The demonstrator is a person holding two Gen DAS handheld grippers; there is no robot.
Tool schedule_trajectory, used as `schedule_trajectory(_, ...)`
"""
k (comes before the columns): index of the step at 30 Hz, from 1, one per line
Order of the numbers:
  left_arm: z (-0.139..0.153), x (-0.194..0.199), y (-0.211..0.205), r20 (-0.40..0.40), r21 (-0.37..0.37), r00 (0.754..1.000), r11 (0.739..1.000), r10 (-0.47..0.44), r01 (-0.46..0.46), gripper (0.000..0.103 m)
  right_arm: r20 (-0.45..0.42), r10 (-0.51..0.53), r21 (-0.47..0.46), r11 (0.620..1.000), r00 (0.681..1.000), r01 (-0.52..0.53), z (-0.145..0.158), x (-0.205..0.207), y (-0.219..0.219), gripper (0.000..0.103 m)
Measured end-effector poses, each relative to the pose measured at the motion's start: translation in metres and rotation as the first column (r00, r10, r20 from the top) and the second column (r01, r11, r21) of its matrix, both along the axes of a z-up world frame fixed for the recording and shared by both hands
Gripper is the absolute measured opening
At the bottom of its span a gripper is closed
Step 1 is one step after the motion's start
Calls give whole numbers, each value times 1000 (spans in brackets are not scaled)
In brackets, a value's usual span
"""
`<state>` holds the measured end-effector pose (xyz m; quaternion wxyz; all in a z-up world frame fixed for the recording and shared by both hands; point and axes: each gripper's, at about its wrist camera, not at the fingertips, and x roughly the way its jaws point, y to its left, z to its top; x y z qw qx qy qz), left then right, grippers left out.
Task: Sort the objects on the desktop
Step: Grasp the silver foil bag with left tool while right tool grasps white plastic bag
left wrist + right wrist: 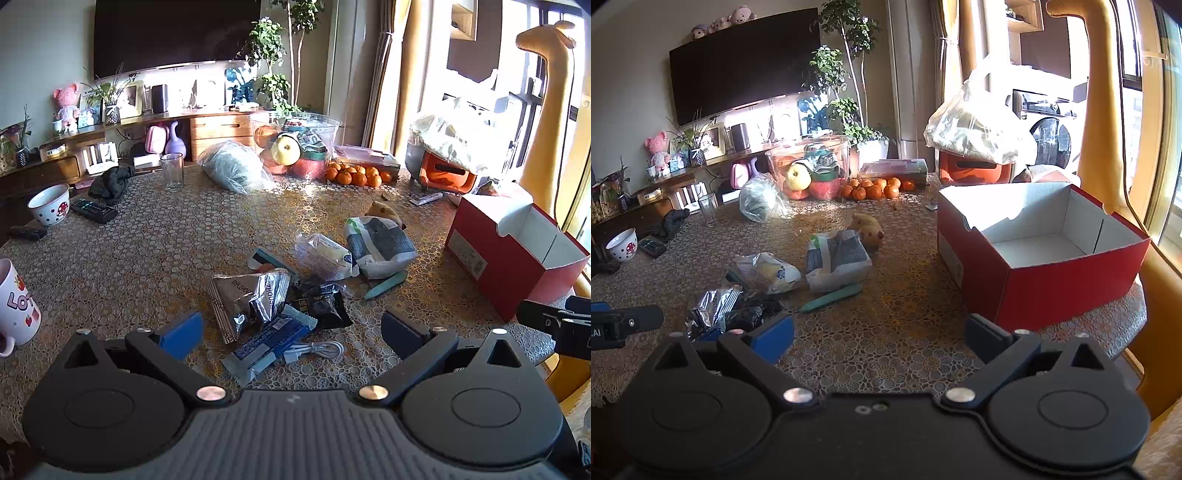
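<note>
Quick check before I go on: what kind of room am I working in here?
Most likely a home living room. A large wall-mounted TV hangs above a low wooden media console with plush toys and photo frames, potted plants stand beside it, and the cluttered table holds snacks and fruit.

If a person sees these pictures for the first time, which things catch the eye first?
The open red box at the right edge of the table stands out first; its white inside looks empty. Next comes the heap of snack packets in the middle of the table. Then the row of oranges at the far side, beside a clear tub of fruit.
</note>
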<state>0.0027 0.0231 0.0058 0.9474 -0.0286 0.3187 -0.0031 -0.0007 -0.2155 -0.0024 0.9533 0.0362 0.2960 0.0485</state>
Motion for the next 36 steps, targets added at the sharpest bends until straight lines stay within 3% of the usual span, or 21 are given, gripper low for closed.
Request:
schedule_trajectory(16,-8,44,23,-15,17,1000,1000,24,-24,103,-9,73,-23,997,997,-73,-3,58,23,98)
schedule_trajectory(36,-58,115,41,-128,39,990,998,62,-58,103,-57,132,-89,987,990,-137,-38,162,53,96)
